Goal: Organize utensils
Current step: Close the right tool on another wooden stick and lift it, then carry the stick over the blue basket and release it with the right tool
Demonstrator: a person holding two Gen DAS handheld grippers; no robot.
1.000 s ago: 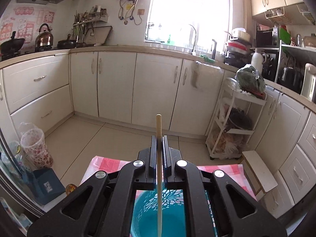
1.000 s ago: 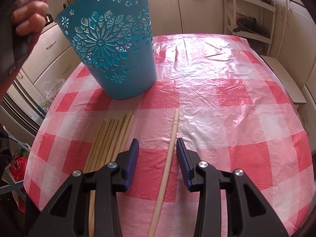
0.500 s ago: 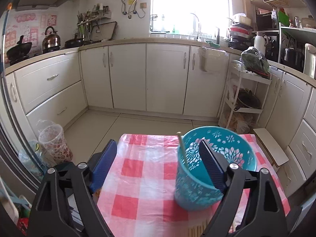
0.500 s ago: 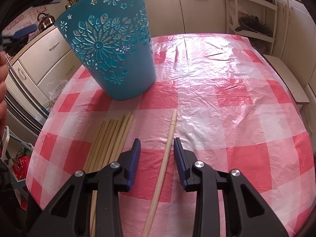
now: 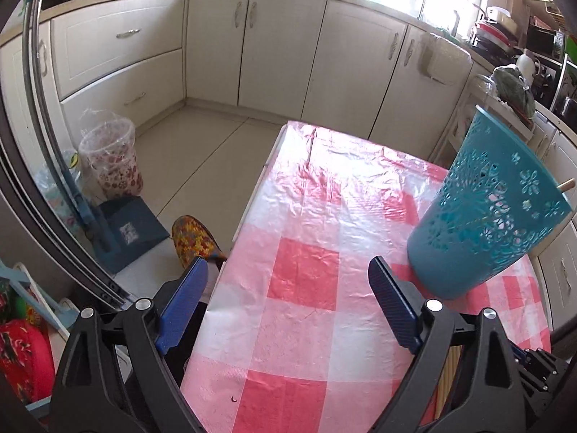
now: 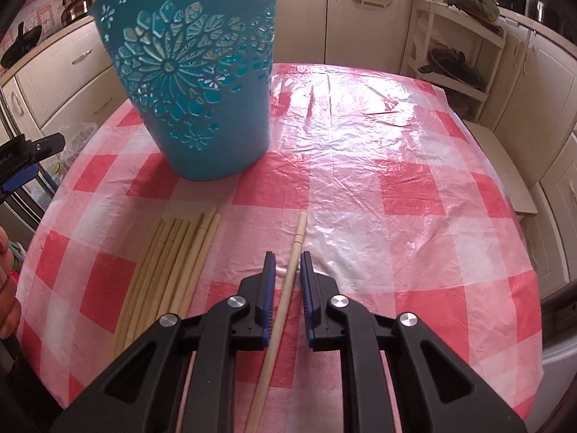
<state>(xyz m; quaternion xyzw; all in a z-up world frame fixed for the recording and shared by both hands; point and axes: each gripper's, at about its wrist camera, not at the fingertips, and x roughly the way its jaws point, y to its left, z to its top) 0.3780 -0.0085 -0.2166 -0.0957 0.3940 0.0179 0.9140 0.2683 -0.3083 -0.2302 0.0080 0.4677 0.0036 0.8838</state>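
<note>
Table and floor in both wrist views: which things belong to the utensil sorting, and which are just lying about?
Part of the job:
- teal plastic cut-out basket, one stick already inside
- single pale wooden chopstick between the right gripper pads
- bundle of pale wooden chopsticks beside it
- left gripper, open, empty

Just lying about:
- clear patterned floor bin
- dark blue box
- metal kettle

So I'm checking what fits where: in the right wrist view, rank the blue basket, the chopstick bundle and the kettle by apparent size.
1. Blue basket
2. Chopstick bundle
3. Kettle, though it sits far back on the counter, so its true size is unsure.
</note>
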